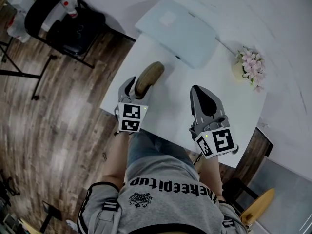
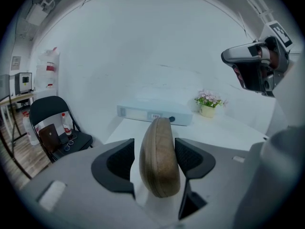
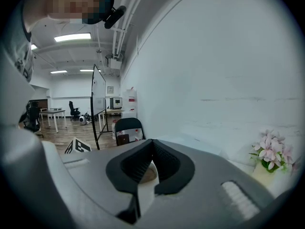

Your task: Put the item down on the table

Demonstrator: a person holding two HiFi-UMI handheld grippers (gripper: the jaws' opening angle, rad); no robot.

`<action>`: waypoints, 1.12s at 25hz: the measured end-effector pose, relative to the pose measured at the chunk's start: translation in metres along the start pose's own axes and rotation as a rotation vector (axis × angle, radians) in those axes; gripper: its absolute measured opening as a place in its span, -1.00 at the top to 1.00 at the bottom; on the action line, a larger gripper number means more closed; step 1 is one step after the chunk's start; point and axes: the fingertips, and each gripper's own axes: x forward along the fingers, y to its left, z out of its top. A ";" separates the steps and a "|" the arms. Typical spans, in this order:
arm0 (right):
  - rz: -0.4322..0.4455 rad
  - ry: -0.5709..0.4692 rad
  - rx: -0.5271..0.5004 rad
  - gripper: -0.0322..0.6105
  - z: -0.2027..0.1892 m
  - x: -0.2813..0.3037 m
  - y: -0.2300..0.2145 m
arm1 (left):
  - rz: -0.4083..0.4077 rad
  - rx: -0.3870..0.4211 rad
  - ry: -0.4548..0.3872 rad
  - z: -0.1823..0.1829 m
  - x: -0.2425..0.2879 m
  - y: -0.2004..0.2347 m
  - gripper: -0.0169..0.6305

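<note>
Seen from above, a person sits at a white counter (image 1: 170, 111) holding a claw in each hand. The left claw (image 1: 138, 87) is released: its two black pads stand wide apart, with a brown oval case (image 2: 159, 161), rounded like a glasses case, on edge between them. In the left gripper view a thin gap shows beside the left pad (image 2: 119, 163); whether the right pad brushes the case is hard to tell. From above, the case lies on the counter near its left edge, its far end pointing toward a pale blue binder (image 1: 178, 30) lying flat at the back. The case covers the left claw's inner jaw in the head view, and its underside is hidden everywhere.

The right claw (image 1: 199, 90) is clenched, tips meeting, with nothing gripped. Through the small opening below its tips a brownish sliver shows, too little to identify.

A small pot of pink flowers (image 1: 249, 66) stands near the counter's right edge; the right gripper view cuts it off. A black folding chair (image 1: 68, 26) stands on the wood floor to the left, holding a bottle and small items too blurred to name.
</note>
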 end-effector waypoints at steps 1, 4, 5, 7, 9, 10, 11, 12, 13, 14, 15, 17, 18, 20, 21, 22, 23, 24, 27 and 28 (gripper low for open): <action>0.008 -0.003 0.000 0.90 0.000 0.000 0.001 | 0.004 -0.002 -0.011 0.003 -0.004 0.000 0.07; 0.031 -0.015 0.003 0.90 0.002 0.000 0.003 | 0.029 0.008 -0.036 0.013 -0.016 0.001 0.25; 0.039 -0.020 0.003 0.90 0.003 0.000 0.004 | 0.043 0.013 -0.045 0.016 -0.020 0.001 0.31; 0.054 -0.029 0.003 0.90 0.005 -0.002 0.005 | 0.070 0.015 -0.063 0.022 -0.029 0.002 0.50; 0.068 -0.038 0.003 0.90 0.006 -0.004 0.007 | 0.093 0.006 -0.080 0.028 -0.036 0.002 0.67; 0.074 -0.042 0.003 0.90 0.007 -0.006 0.007 | 0.104 0.001 -0.088 0.030 -0.040 0.002 0.75; 0.081 -0.046 0.004 0.90 0.008 -0.007 0.008 | 0.114 -0.003 -0.097 0.033 -0.044 0.002 0.84; 0.087 -0.050 0.004 0.90 0.009 -0.008 0.008 | 0.123 -0.008 -0.106 0.036 -0.047 0.001 0.90; 0.092 -0.054 0.004 0.90 0.009 -0.010 0.009 | 0.128 -0.013 -0.115 0.039 -0.051 0.001 0.90; 0.096 -0.057 0.005 0.90 0.009 -0.012 0.009 | 0.131 -0.018 -0.123 0.042 -0.055 -0.001 0.90; 0.100 -0.061 0.008 0.90 0.008 -0.014 0.008 | 0.135 -0.022 -0.132 0.045 -0.058 -0.003 0.90; 0.107 -0.065 0.010 0.90 0.006 -0.018 0.008 | 0.144 -0.031 -0.152 0.051 -0.065 -0.008 0.90; 0.111 -0.067 0.011 0.90 0.005 -0.020 0.007 | 0.150 -0.037 -0.163 0.053 -0.070 -0.010 0.90; 0.118 -0.072 0.013 0.89 0.004 -0.025 0.007 | 0.160 -0.050 -0.185 0.059 -0.078 -0.015 0.90; 0.121 -0.075 0.014 0.90 0.004 -0.027 0.007 | 0.165 -0.053 -0.195 0.062 -0.083 -0.018 0.90; 0.125 -0.078 0.014 0.90 0.003 -0.029 0.006 | 0.170 -0.051 -0.206 0.065 -0.087 -0.021 0.90; 0.128 -0.081 0.013 0.90 0.003 -0.032 0.006 | 0.175 -0.047 -0.216 0.069 -0.091 -0.024 0.90; 0.131 -0.085 0.014 0.90 0.003 -0.034 0.006 | 0.179 -0.042 -0.224 0.072 -0.095 -0.027 0.90; 0.139 -0.099 0.016 0.90 0.003 -0.040 0.006 | 0.181 -0.038 -0.243 0.080 -0.107 -0.037 0.90; 0.142 -0.104 0.016 0.90 0.004 -0.042 0.006 | 0.177 -0.041 -0.249 0.083 -0.111 -0.041 0.90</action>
